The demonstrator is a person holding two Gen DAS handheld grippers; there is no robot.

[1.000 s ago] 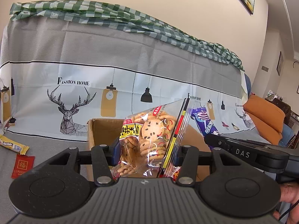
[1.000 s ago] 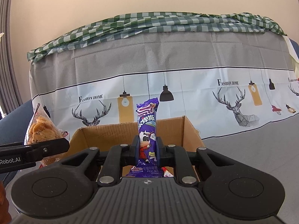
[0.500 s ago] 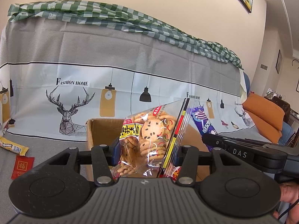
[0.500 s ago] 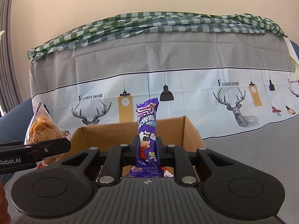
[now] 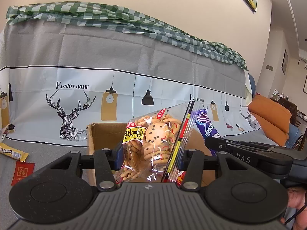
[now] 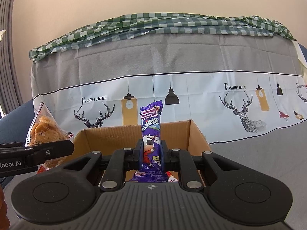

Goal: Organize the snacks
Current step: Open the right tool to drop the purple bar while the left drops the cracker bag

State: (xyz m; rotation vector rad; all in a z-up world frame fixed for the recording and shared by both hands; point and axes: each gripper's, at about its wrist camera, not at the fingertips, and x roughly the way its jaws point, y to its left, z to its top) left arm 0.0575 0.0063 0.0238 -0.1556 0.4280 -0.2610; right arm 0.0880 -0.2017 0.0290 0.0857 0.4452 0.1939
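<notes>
Over the open cardboard box (image 6: 134,134) I hold two snacks up in the air. My left tongs (image 5: 150,153) pinch a clear bag of cookies (image 5: 157,136), and the bag stands up between the two pads. My right tongs (image 6: 152,151) are squeezed nearly shut on a thin purple candy bar (image 6: 151,134), which points straight up. Both snacks hang just above the box, side by side, and each of my tongs shows at the edge of the other's view.

Almost nothing has changed in the last second. Both my hands stay where they were, and neither grip has loosened. So I think I am waiting right before the drop. The box already has some red wrappers (image 6: 170,178) at the bottom.

Next, I guess, I need to lower or let go so both snacks fall inside.

Off to the left, a yellow bar (image 5: 13,152) and a red packet (image 5: 22,172) lie on the grey cloth (image 5: 48,151). They are not put away yet.
</notes>
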